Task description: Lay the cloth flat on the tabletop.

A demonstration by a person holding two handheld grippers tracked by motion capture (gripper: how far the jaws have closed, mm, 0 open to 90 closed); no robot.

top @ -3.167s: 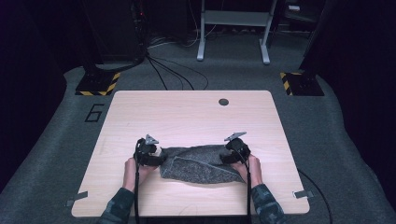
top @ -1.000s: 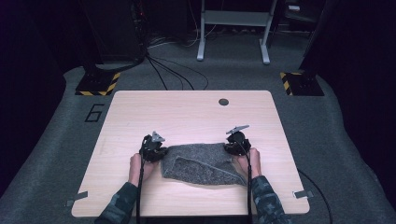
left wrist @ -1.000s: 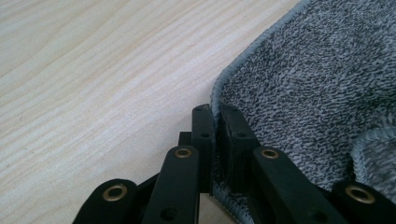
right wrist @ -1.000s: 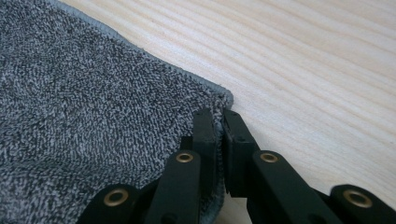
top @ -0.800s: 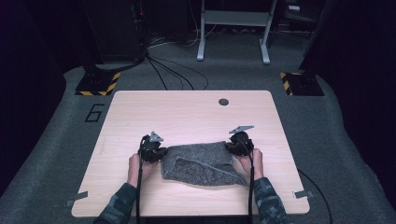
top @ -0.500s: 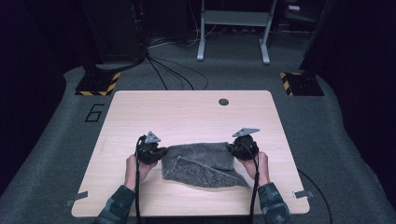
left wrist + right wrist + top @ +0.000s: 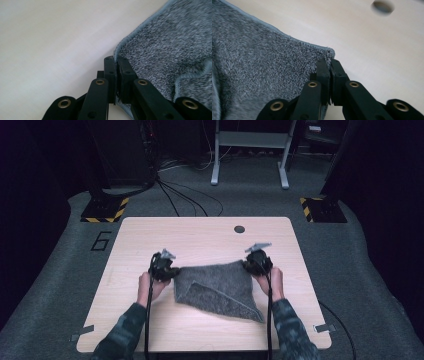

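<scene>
towel (image 7: 215, 287) now lifted – grey, fuzzy, half-unfolded

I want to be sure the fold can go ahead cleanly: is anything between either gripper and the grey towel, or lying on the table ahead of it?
Nothing visible. The left gripper and right gripper are each clamped on a corner of the grey towel, and the table beyond shows just its round hole.
</scene>
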